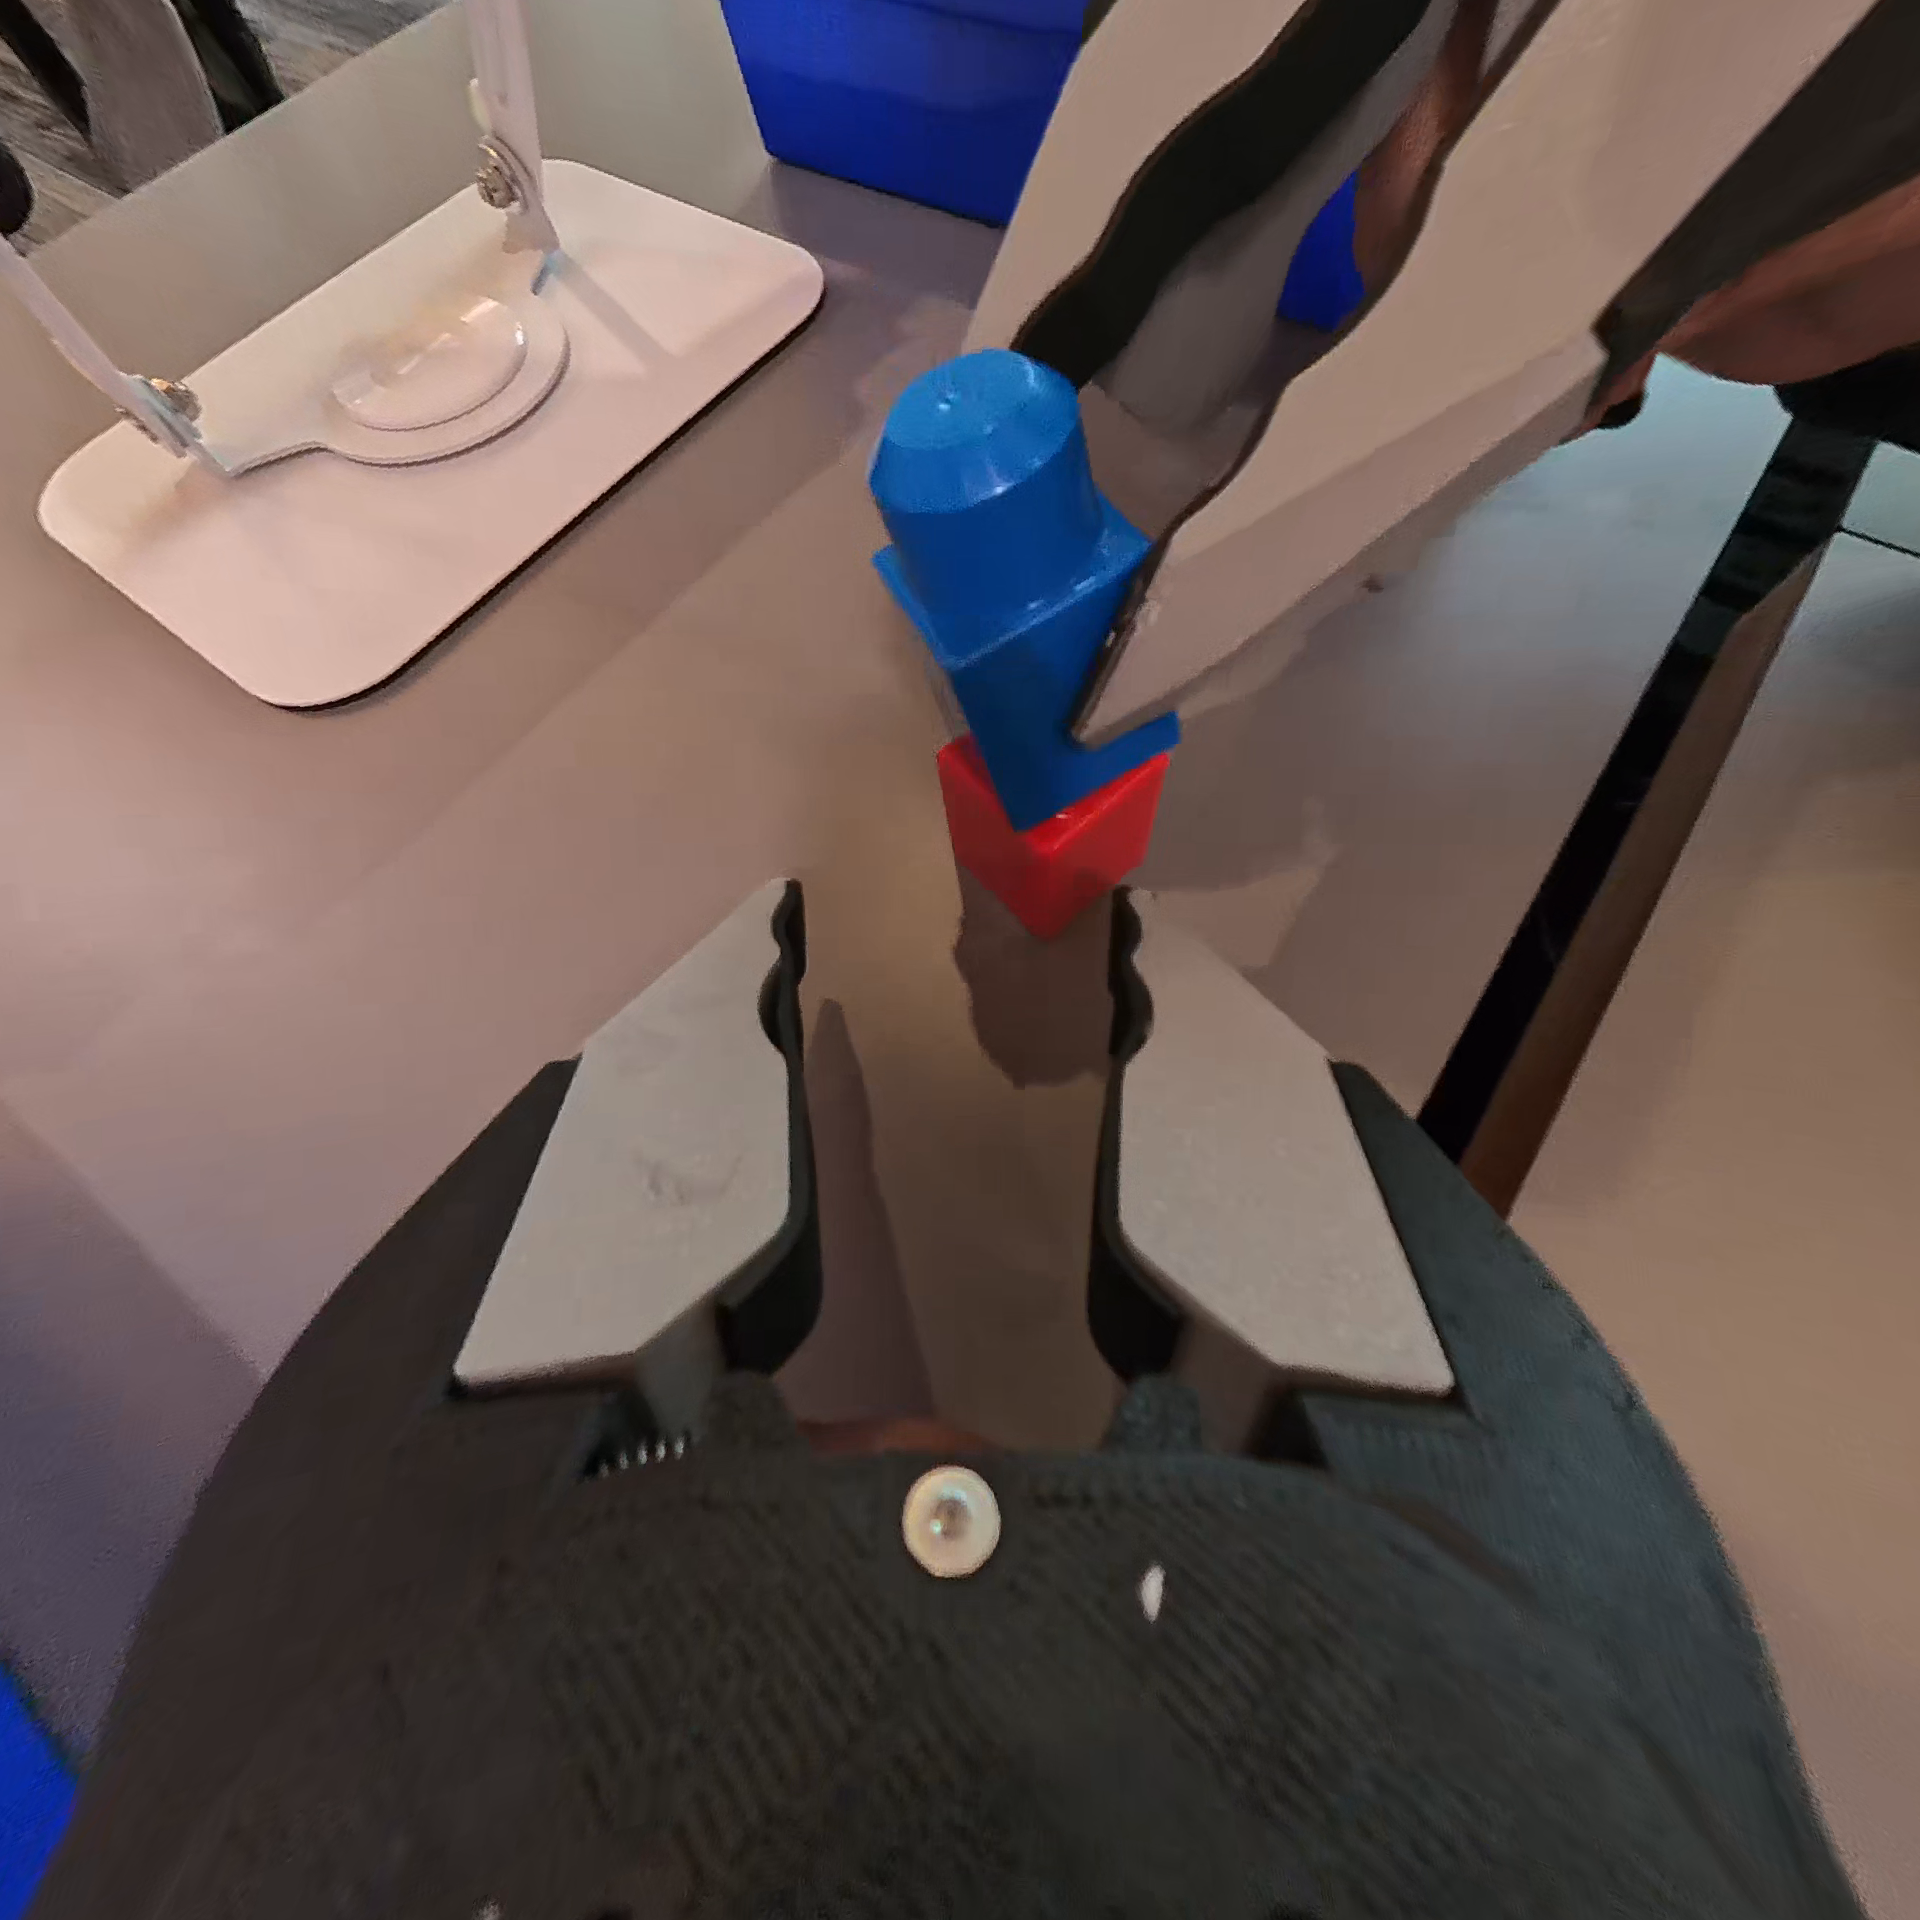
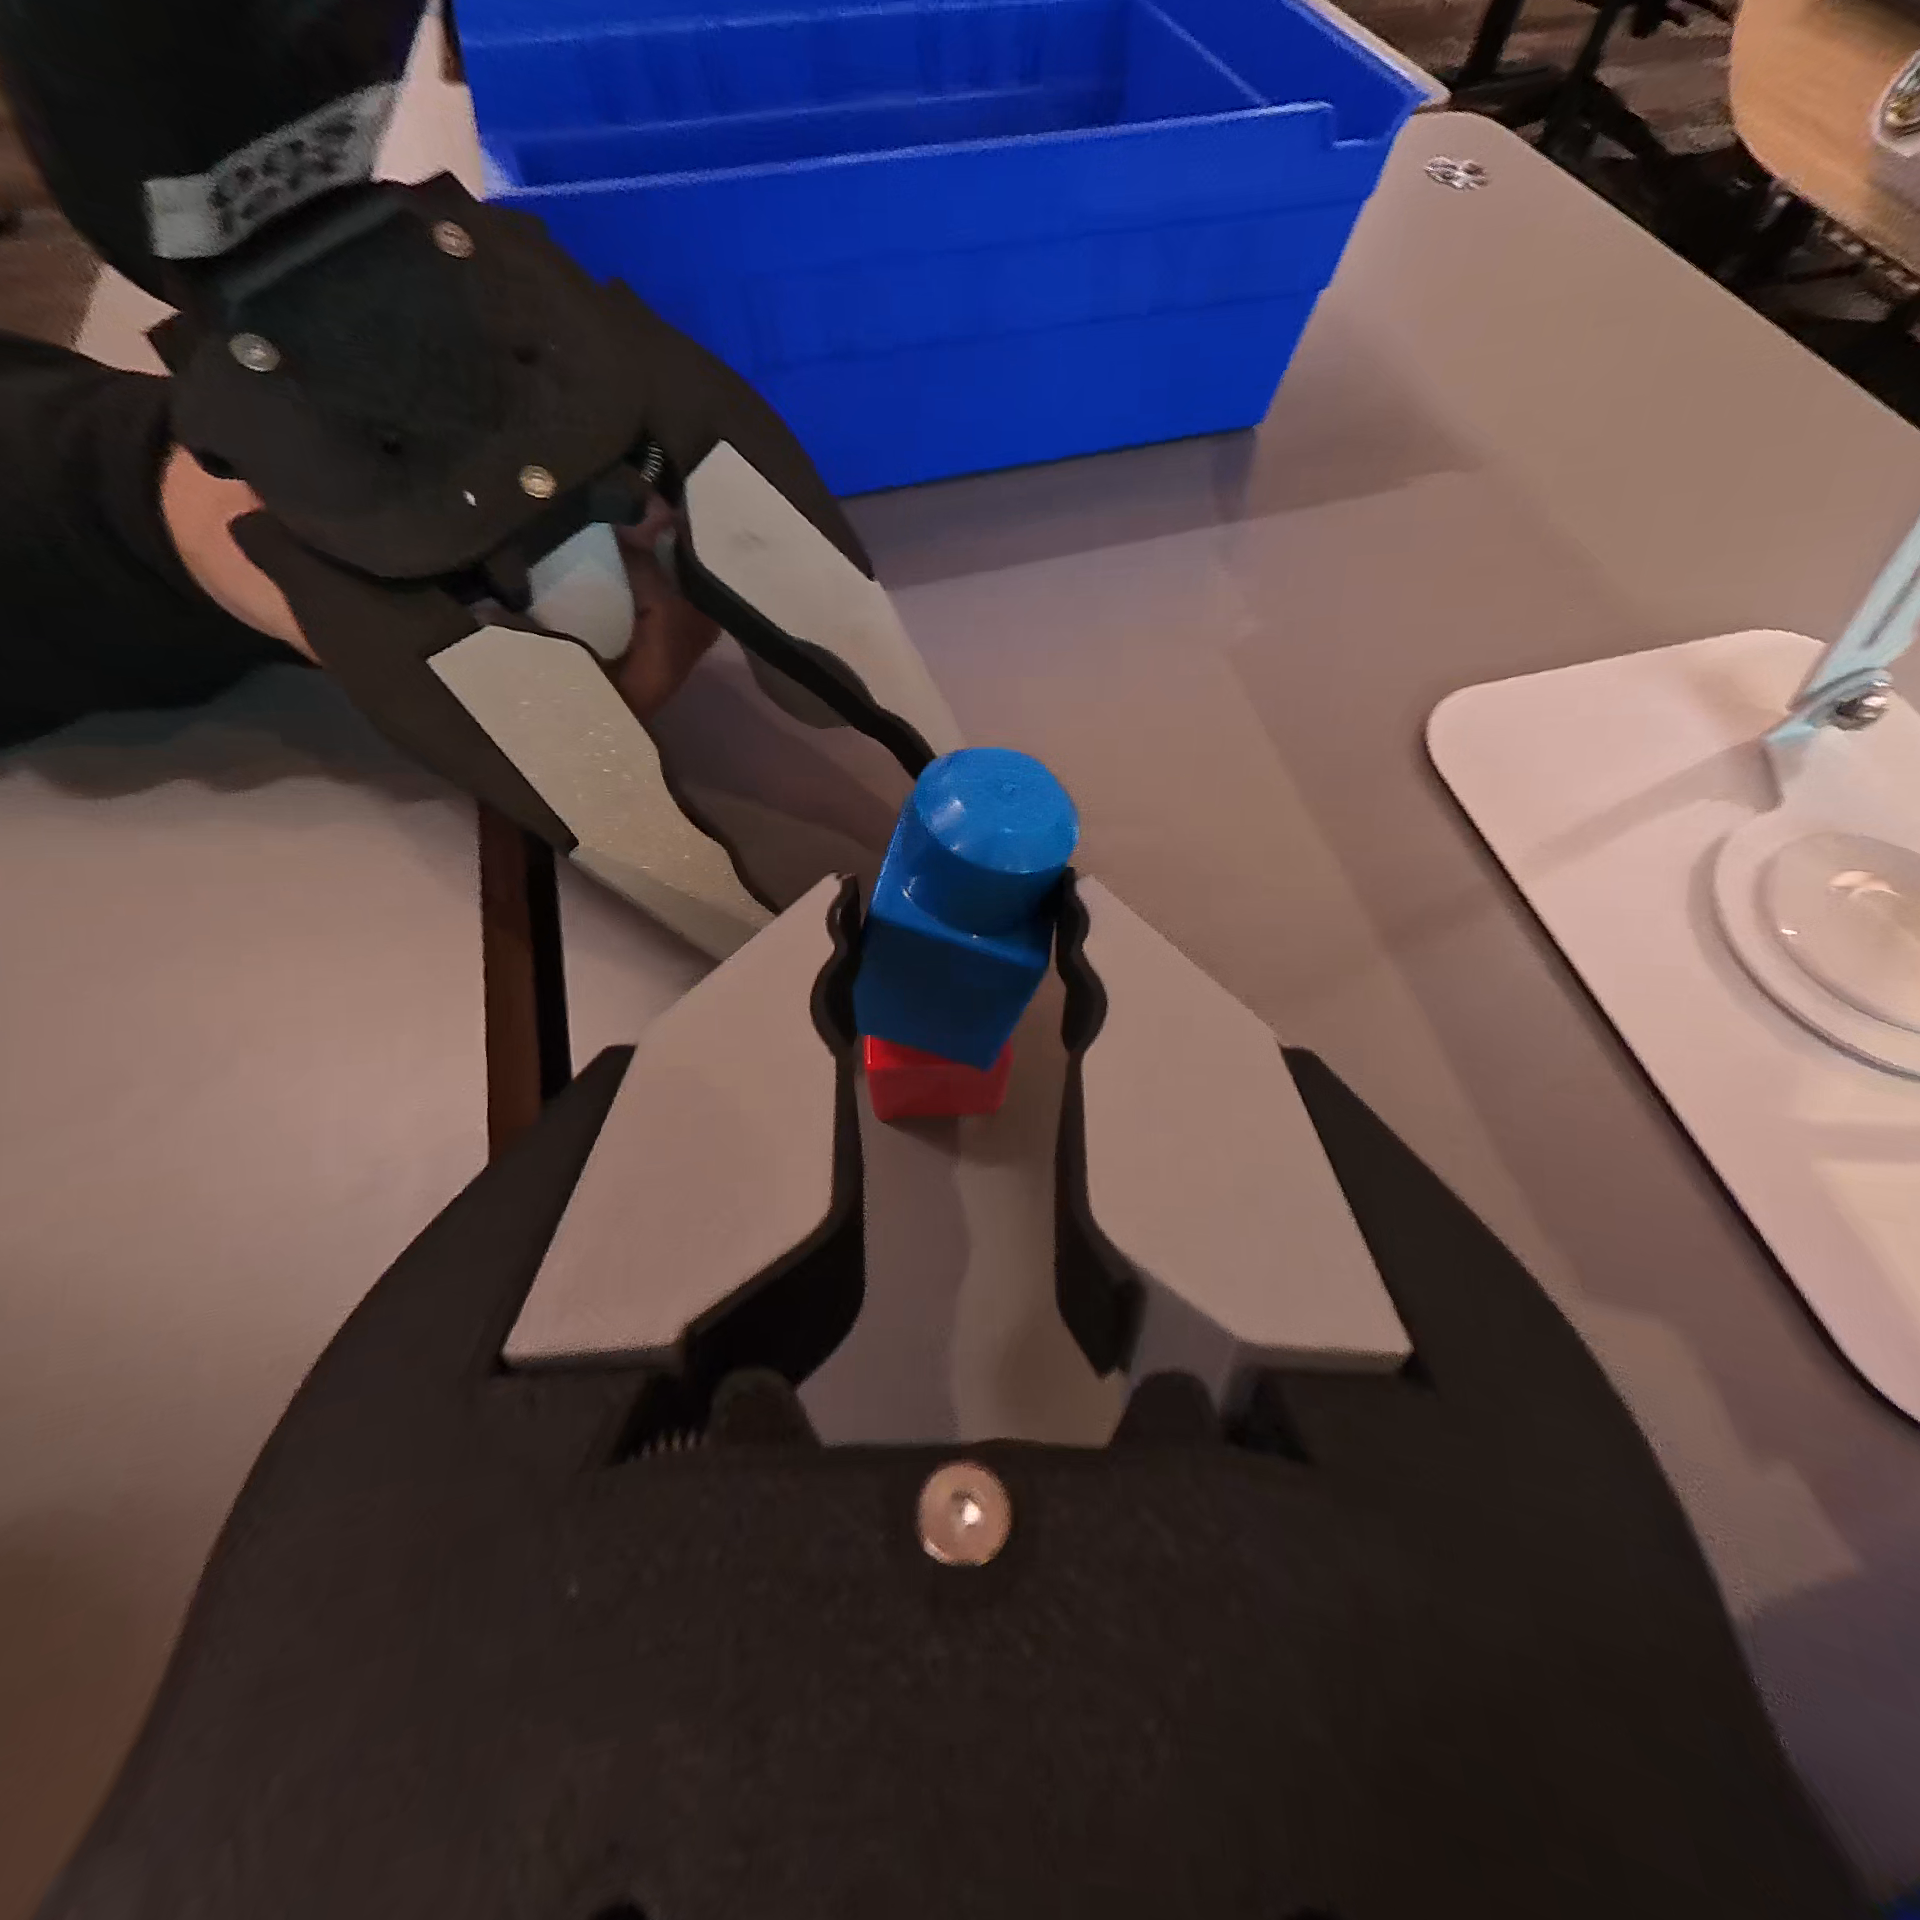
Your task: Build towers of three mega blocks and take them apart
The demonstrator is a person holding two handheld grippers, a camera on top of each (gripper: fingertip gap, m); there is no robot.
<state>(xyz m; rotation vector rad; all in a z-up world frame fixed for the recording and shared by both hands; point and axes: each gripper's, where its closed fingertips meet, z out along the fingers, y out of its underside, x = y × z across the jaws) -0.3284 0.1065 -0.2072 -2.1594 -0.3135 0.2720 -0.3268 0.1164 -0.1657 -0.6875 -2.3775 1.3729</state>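
A blue mega block [image 2: 951, 971] sits tilted on top of a red block [image 2: 935, 1086] that stands on the grey table. My right gripper [image 2: 956, 904] is shut on the blue block's square body, one finger on each side. In the left wrist view the blue block [image 1: 997, 582] and the red block [image 1: 1049, 852] stand just ahead of my left gripper [image 1: 956, 914]. The left gripper is open and empty, its right fingertip close beside the red block. The right gripper [image 1: 1049, 540] reaches in there from the upper right. The left gripper [image 2: 852, 836] shows at upper left in the right wrist view.
A blue bin [image 2: 935, 312] stands on the table behind the blocks and also shows in the left wrist view [image 1: 904, 94]. A white stand base [image 1: 416, 468] lies left of the blocks in the left wrist view and at the right [image 2: 1662, 883] in the right wrist view. A dark table edge [image 1: 1621, 831] runs close to the blocks. The grippers' ends are close to 5 cm from one another.
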